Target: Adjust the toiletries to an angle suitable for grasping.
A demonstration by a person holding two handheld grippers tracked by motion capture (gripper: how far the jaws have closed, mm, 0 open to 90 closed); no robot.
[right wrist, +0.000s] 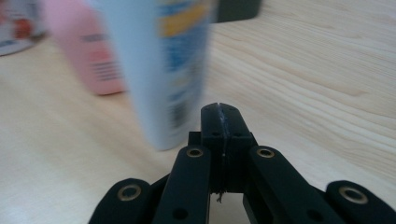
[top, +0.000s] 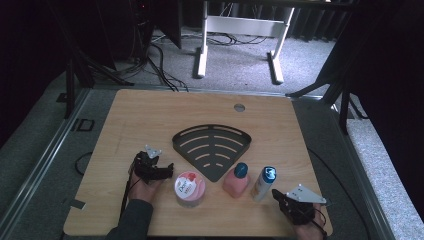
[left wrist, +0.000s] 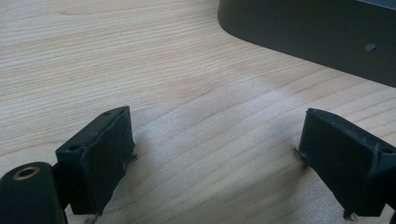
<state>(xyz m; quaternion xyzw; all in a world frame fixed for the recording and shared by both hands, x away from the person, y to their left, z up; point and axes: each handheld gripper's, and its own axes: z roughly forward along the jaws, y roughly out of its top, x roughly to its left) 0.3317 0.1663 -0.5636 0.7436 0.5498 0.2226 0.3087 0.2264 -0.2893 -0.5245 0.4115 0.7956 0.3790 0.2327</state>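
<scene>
A black fan-shaped slotted tray [top: 212, 147] lies at the table's middle. In front of it stand a pink jar with a white lid [top: 189, 189], a squat pink bottle with a blue cap [top: 237, 181] and a white bottle with a blue cap [top: 263, 183]. My left gripper [top: 168, 170] rests left of the jar, its jaws open over bare wood [left wrist: 217, 135], with the tray wall [left wrist: 308, 28] ahead. My right gripper [top: 276, 195] sits just right of the white bottle, shut on nothing [right wrist: 220, 109]. The white bottle [right wrist: 159, 70] stands blurred just ahead-left of its tips, the pink bottle [right wrist: 88, 51] behind it.
The wooden table [top: 150, 115] has a round grommet hole [top: 239, 107] near its far edge. Beyond it, a white desk frame [top: 240, 30] and cables lie on the grey carpet. The jar [right wrist: 16, 23] shows at the right gripper view's left edge.
</scene>
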